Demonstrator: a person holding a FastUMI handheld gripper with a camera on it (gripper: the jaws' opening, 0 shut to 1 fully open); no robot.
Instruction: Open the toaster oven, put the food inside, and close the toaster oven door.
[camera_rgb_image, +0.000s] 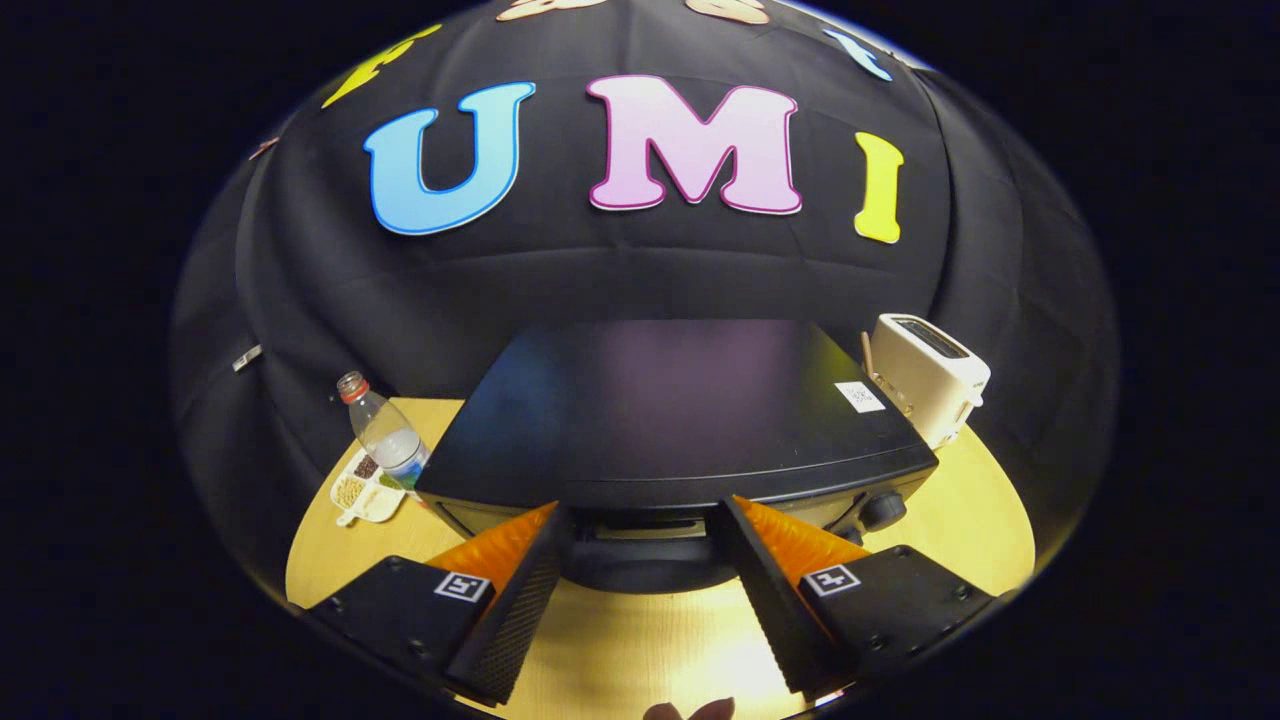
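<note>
1. toaster oven (670, 410) sits on the table (640, 640), right in front of the gripper (640, 535).
2. its door handle (645, 530) runs sideways between the wide open, empty fingers.

Your gripper (640, 560) has two black fingers (515, 620) shaped like long wedges, each with a finely ribbed inner pad. Orange ridged pieces (495, 545) sit along the outer side of each finger. Behind them, you have two flat black blocks (400, 610), each with small dark screws at its corners and a white square tag with a black pattern (463, 586) near the fingers.
</note>
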